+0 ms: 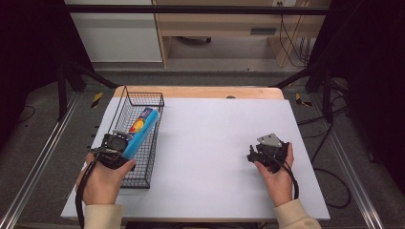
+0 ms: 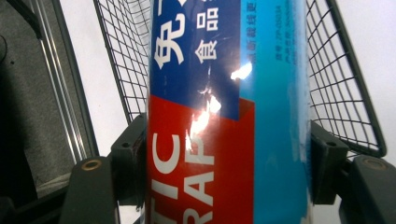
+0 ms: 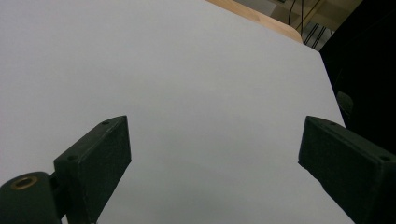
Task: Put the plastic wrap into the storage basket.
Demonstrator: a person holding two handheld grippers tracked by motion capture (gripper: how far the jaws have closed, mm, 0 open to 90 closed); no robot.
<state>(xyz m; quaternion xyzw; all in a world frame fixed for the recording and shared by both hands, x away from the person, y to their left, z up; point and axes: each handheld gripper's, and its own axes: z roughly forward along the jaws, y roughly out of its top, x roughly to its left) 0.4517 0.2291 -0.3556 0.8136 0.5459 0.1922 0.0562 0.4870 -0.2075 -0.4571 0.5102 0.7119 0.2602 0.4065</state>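
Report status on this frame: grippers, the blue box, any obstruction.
Left gripper shut on blue plastic-wrap box, held over wire basket. Right gripper open, empty, over bare white tabletop. Nothing in the way.

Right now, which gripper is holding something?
The left gripper: its jaws are clamped on the blue plastic wrap box over the wire basket. The right gripper is open over bare table.

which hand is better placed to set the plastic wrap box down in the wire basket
Left. The left gripper is already shut on the plastic wrap box over the wire basket. The right gripper sits open and empty, far across the white table.
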